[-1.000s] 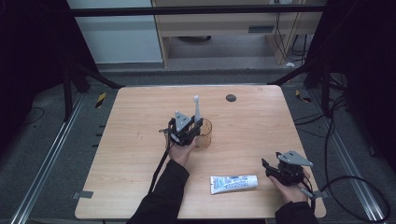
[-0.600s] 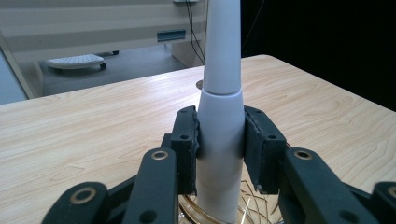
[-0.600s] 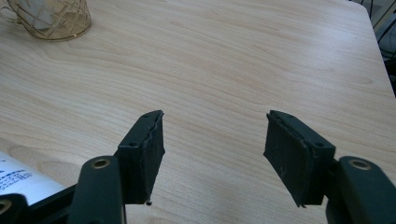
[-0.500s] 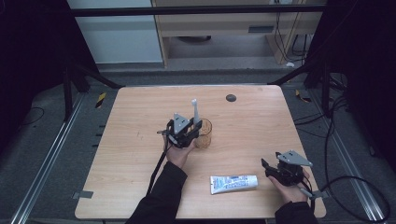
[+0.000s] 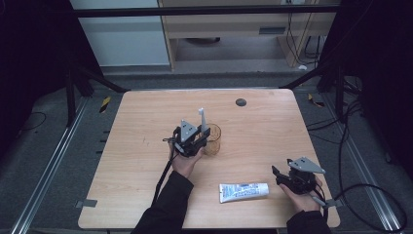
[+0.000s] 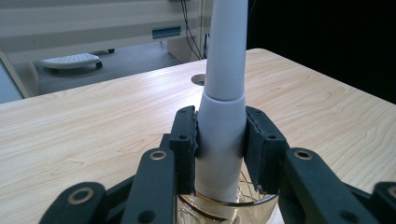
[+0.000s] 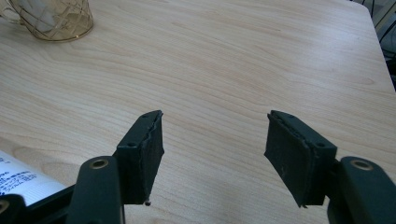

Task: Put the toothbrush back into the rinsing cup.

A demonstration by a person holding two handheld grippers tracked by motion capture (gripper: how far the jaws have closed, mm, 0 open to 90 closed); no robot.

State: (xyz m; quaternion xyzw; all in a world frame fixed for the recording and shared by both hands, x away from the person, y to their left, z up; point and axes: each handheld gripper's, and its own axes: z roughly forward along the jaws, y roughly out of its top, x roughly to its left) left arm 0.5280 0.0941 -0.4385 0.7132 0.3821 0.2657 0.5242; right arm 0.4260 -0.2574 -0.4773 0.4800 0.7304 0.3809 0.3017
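A white electric toothbrush (image 5: pixel 201 119) stands upright with its lower end inside an amber glass cup (image 5: pixel 213 139) near the middle of the table. My left gripper (image 5: pixel 202 136) is shut on the toothbrush handle (image 6: pixel 224 93) just above the cup's rim (image 6: pixel 224 205). In the left gripper view both pads press on its sides. My right gripper (image 5: pixel 282 166) rests near the table's front right, open, with bare wood between its jaws (image 7: pixel 215 140). A white toothpaste tube (image 5: pixel 243 191) lies flat just left of it, apart from the jaws. The tube's end (image 7: pixel 18 179) is at the lower left of the right gripper view.
The wooden table (image 5: pixel 146 122) has a dark round grommet (image 5: pixel 240 102) near its far edge. Metal rails and cables run along the floor on both sides. The cup (image 7: pixel 51 18) stands far off to the upper left of my right gripper.
The toothbrush and my left gripper have sunk a little, so the brush sits lower in the cup. The right gripper and the toothpaste tube have stayed put.
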